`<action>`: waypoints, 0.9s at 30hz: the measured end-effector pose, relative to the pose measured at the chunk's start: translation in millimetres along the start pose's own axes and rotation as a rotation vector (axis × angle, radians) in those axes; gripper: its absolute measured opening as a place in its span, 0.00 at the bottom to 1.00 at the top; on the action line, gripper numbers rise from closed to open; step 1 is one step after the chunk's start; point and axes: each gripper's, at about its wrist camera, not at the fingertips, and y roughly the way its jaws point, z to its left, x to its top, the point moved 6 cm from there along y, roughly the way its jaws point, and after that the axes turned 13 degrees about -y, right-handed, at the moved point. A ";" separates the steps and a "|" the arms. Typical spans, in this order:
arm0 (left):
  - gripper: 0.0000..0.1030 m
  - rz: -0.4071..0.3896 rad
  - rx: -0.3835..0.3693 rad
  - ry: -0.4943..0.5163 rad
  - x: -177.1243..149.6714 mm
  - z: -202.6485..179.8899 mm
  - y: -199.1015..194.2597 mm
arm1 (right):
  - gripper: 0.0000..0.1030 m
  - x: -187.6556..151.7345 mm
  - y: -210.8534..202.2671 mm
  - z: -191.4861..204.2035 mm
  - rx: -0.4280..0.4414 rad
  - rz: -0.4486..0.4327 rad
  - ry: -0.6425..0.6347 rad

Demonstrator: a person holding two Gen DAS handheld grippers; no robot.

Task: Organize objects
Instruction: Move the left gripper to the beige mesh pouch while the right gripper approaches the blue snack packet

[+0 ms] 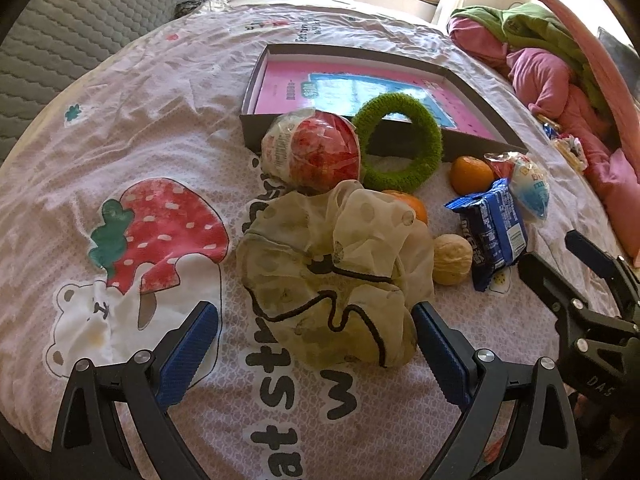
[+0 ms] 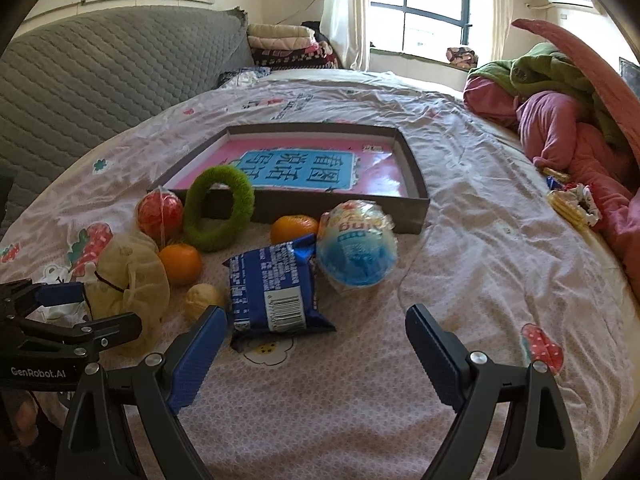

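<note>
The fingers of left gripper (image 1: 316,328) stand apart around the beige scrunchie (image 1: 332,276); right gripper (image 2: 312,334) is apart too, holding nothing. On the bedsheet (image 2: 460,240): shallow box (image 2: 412,184), green ring (image 2: 218,208), blue snack packet (image 2: 272,284), walnut (image 2: 200,298).

Home bedroom — printed bedsheet (image 2: 460,184), folded quilts (image 2: 280,40), window (image 2: 432,8).

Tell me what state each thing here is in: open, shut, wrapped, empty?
Left gripper: jaws open, either side of the scrunchie, not gripping.
Right gripper: jaws open, holding nothing.
Box: open, no loose items inside.
Blue packet: sealed, lying flat.
Red ball: wrapped in plastic.
Blue ball: wrapped in plastic.
Green ring: propped against the box.
Oranges: unpeeled.
Walnut: whole.
</note>
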 end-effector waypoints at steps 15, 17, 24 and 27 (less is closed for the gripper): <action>0.94 0.010 -0.026 0.000 1.3 -1.2 4.9 | 0.87 -2.2 20.5 8.4 0.004 0.045 -0.043; 0.94 0.011 -0.026 0.000 1.9 -1.1 5.8 | 0.85 -2.0 23.3 7.4 0.004 0.049 -0.046; 0.94 0.016 -0.027 -0.006 3.4 -0.9 8.5 | 0.81 -2.2 32.2 10.9 0.022 0.069 -0.064; 0.94 0.020 -0.029 -0.007 5.4 -0.8 11.0 | 0.79 -2.2 37.1 12.6 0.030 0.080 -0.070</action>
